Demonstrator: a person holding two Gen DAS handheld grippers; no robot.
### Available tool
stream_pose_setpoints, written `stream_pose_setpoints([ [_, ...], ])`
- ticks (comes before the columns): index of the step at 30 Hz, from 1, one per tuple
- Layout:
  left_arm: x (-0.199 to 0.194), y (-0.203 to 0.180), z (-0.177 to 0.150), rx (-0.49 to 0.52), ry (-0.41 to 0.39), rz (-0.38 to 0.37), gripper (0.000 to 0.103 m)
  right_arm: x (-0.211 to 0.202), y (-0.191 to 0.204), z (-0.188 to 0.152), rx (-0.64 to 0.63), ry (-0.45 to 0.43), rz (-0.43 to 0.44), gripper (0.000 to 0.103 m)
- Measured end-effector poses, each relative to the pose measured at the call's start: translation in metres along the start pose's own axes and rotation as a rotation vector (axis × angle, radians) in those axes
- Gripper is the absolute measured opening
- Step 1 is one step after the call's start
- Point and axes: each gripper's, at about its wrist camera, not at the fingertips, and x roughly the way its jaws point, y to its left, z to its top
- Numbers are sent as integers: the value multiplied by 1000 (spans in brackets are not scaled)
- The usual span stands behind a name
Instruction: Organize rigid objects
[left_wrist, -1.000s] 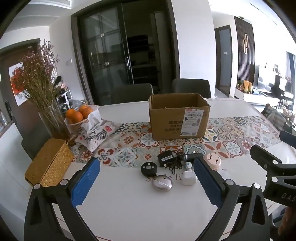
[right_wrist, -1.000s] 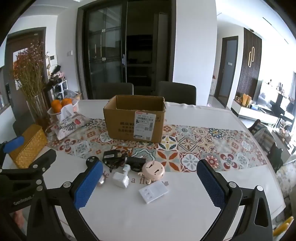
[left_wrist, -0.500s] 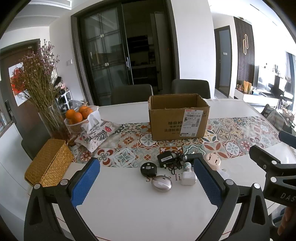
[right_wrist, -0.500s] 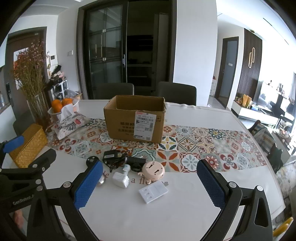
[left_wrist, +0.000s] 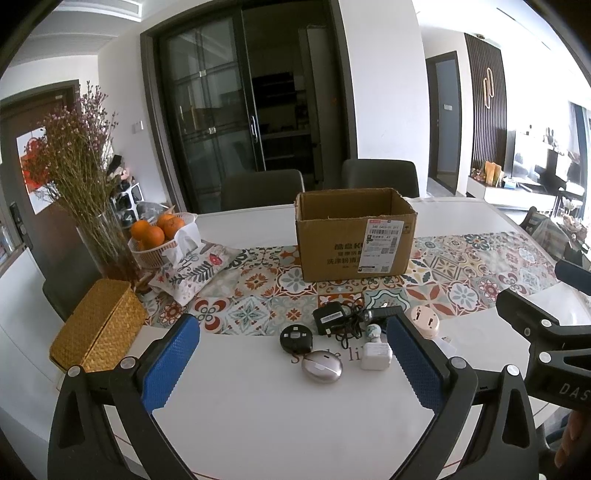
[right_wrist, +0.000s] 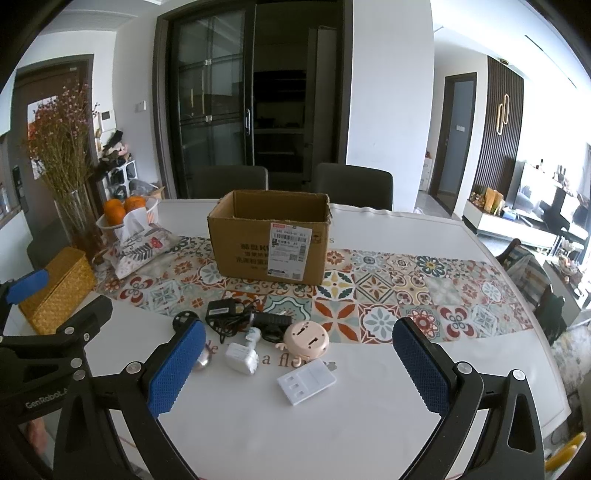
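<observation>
An open cardboard box (left_wrist: 354, 236) (right_wrist: 271, 236) stands on the patterned runner. In front of it lie a black round device (left_wrist: 296, 339), a silver oval mouse (left_wrist: 322, 369), a black adapter with cable (left_wrist: 328, 317) (right_wrist: 221, 312), a white plug cube (left_wrist: 376, 356) (right_wrist: 241, 358), a pink round gadget (right_wrist: 306, 339) (left_wrist: 424, 322) and a white flat socket (right_wrist: 307, 382). My left gripper (left_wrist: 291, 373) is open and empty, held above the table short of these items. My right gripper (right_wrist: 299, 373) is open and empty, over the white socket.
A woven yellow box (left_wrist: 98, 328), a floral tissue pouch (left_wrist: 192, 269), a basket of oranges (left_wrist: 159, 234) and a vase of dried flowers (left_wrist: 96, 206) stand at the left. Two chairs (left_wrist: 380, 179) stand behind the table (left_wrist: 258, 424).
Both grippers have drifted very slightly; nothing on the table has moved, and both stay open.
</observation>
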Motion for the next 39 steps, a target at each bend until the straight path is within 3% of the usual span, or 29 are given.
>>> stream_pose_setpoints([
  [39, -1, -4, 4, 8, -4, -1, 103, 0, 0, 0, -2, -3, -1, 102],
])
